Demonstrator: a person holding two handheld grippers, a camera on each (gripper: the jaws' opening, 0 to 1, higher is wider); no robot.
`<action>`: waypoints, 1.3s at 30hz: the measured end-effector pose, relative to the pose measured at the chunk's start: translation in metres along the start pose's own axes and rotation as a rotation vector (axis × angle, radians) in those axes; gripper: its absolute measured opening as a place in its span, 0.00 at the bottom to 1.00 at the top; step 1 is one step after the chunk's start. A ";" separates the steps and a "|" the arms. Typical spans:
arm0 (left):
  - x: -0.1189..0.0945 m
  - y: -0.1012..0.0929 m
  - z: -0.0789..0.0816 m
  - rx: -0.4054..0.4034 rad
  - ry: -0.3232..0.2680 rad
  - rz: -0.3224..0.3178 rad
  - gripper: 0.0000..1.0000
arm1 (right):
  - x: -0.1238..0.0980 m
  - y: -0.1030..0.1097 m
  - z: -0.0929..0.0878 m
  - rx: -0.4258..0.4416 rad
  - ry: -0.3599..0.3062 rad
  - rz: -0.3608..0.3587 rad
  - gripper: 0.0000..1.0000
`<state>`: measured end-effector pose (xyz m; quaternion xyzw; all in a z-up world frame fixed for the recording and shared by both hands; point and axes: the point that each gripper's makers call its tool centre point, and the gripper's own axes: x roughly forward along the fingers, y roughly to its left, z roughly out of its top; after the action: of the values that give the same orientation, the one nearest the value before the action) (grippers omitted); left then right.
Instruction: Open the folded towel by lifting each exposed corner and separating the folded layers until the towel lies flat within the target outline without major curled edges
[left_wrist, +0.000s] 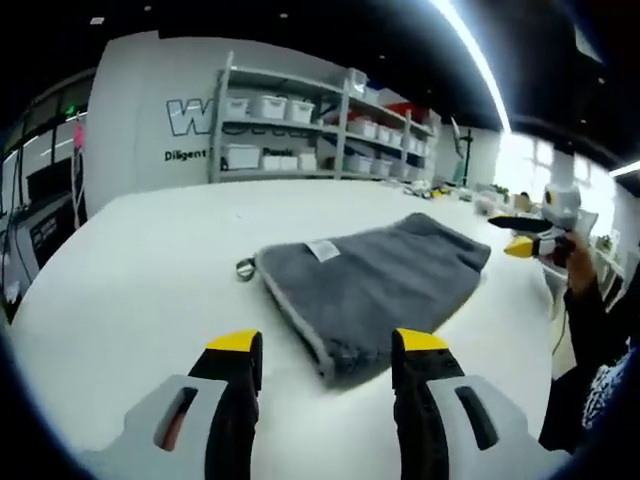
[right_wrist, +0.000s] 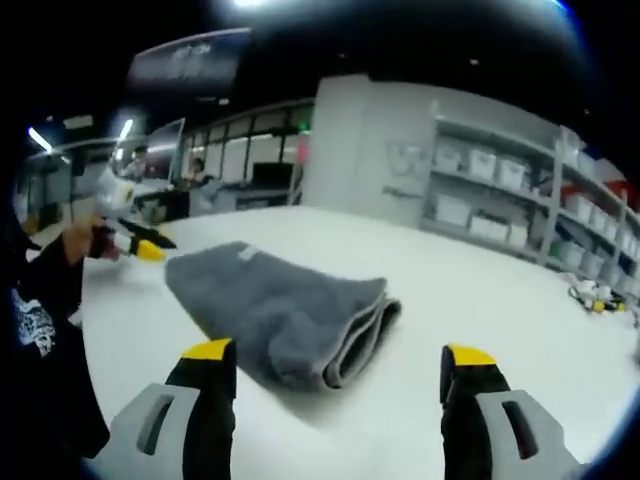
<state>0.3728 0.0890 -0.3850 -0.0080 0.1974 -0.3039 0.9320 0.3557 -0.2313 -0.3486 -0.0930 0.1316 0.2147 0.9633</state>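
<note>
Left gripper view opens on the left gripper (left_wrist: 328, 352), its yellow-tipped jaws spread apart and gripping nothing, poised low over the white table (left_wrist: 140, 270) just short of the towel's nearest folded corner — a stance that reads as a line-up on that corner, not a hold. Beyond the tips, the grey towel (left_wrist: 375, 275) lies folded on the tabletop, a white care label (left_wrist: 323, 249) facing up near its far-left edge and a small hanging loop (left_wrist: 245, 267) poking out beside it; no target outline can be made out on the table. Farther right, the right gripper (left_wrist: 527, 237) hovers off the towel's far end, carried by a dark-sleeved arm. Right gripper view shows that same gripper (right_wrist: 338, 358) with jaws also wide and empty, facing the rounded fold where the stacked layers (right_wrist: 360, 335) show as bands, likely the place where separating could start. Nothing is lifted yet, so the unfolding appears unstarted. Behind, shelving (left_wrist: 320, 125) stacked with white bins lines the wall.
</note>
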 end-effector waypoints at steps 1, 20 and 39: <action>0.002 -0.005 -0.003 -0.010 0.007 -0.015 0.53 | 0.000 0.001 0.000 -0.006 -0.005 0.003 0.83; 0.017 -0.003 -0.006 -0.029 0.023 -0.028 0.37 | 0.004 0.000 0.001 0.011 -0.027 0.004 0.78; 0.020 0.005 -0.010 -0.024 0.024 -0.004 0.26 | 0.010 0.006 -0.002 0.015 -0.035 0.040 0.60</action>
<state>0.3869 0.0821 -0.4018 -0.0162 0.2123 -0.3036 0.9287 0.3611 -0.2230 -0.3543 -0.0795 0.1180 0.2344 0.9617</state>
